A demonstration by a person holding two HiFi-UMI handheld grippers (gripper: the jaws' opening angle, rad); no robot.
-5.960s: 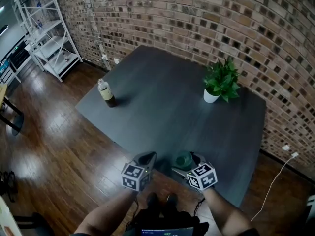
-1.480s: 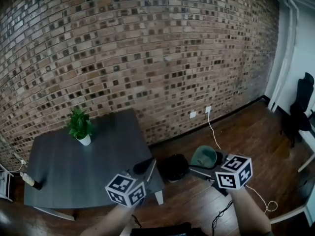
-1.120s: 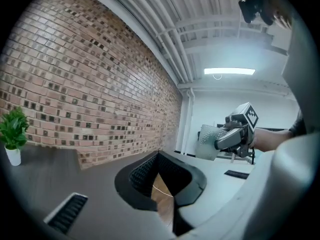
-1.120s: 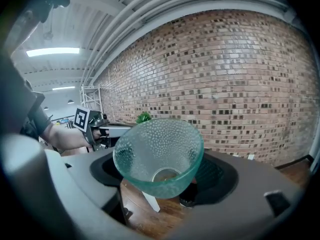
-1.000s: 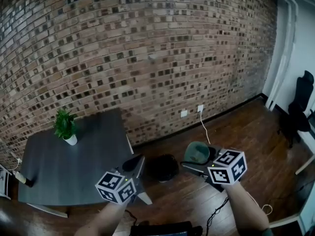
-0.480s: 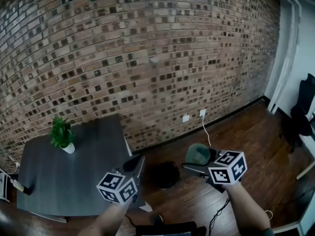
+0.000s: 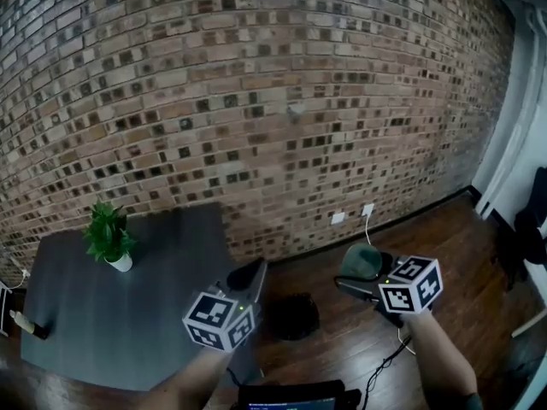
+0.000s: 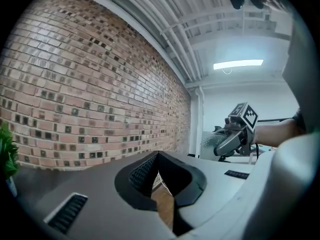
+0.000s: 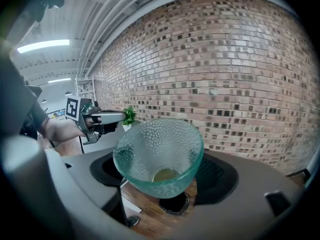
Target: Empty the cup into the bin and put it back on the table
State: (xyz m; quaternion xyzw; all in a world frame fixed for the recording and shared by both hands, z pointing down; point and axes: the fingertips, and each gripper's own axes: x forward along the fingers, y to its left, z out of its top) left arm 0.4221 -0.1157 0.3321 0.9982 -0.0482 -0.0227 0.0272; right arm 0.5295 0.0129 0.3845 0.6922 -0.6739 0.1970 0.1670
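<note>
A green dimpled glass cup point(image 9: 159, 154) sits tilted between the jaws of my right gripper point(image 9: 160, 170), which is shut on it. A little brownish matter lies in the cup's bottom point(image 9: 165, 174). In the head view the cup point(image 7: 362, 260) hangs over the wooden floor, up and to the right of the black bin point(image 7: 291, 316). The bin's mouth point(image 9: 174, 204) shows just below the cup. My left gripper point(image 7: 248, 275) is shut and holds nothing, near the corner of the dark table point(image 7: 162, 297).
A potted plant point(image 7: 108, 237) and a bottle point(image 7: 22, 325) stand on the table. The brick wall point(image 7: 282, 101) runs close behind, with a socket and cable point(image 7: 367, 212) at its foot. A dark chair point(image 7: 534, 220) is at far right.
The cup has left the table's front edge and now hangs in my right gripper beside the bin. In the last half second both grippers shifted slightly right in view; the grip is unchanged.
</note>
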